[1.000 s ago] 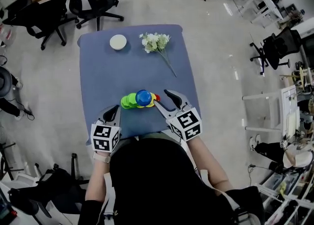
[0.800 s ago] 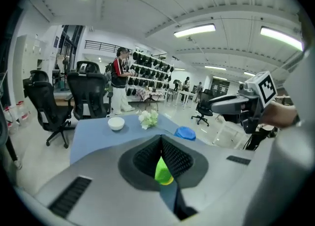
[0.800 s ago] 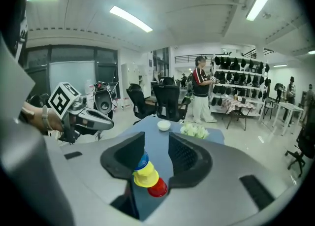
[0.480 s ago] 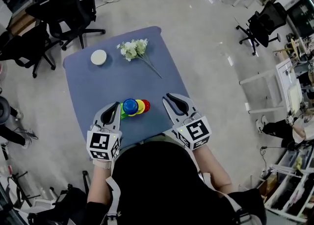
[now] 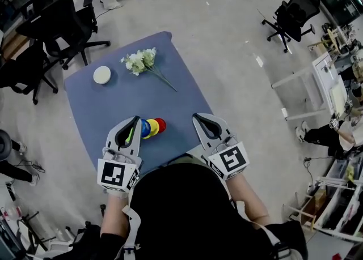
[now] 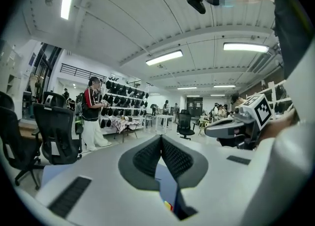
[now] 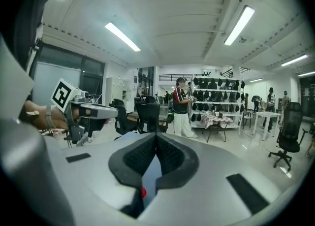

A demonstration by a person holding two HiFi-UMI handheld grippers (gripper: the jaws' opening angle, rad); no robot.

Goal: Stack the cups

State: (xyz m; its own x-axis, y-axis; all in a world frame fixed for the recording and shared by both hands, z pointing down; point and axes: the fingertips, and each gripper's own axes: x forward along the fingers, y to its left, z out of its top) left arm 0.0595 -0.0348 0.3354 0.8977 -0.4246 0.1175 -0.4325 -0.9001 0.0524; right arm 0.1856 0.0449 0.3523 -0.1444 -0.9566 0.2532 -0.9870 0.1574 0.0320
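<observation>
The nested cups (image 5: 152,127) lie in a short sideways row on the blue surface (image 5: 113,103), just beside the left gripper (image 5: 135,119) and farther from the right gripper (image 5: 195,117); both grippers' fingers are closed on nothing, the right's having just been closing.

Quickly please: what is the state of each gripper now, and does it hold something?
Left gripper: closed, holding nothing.
Right gripper: its jaws have just closed and stand together, with nothing between them.

The nested plastic cups (image 5: 152,127) are green, blue, yellow and red. The cloth-covered table (image 5: 113,106) is blue. The small round dish (image 5: 102,75) is white.
</observation>
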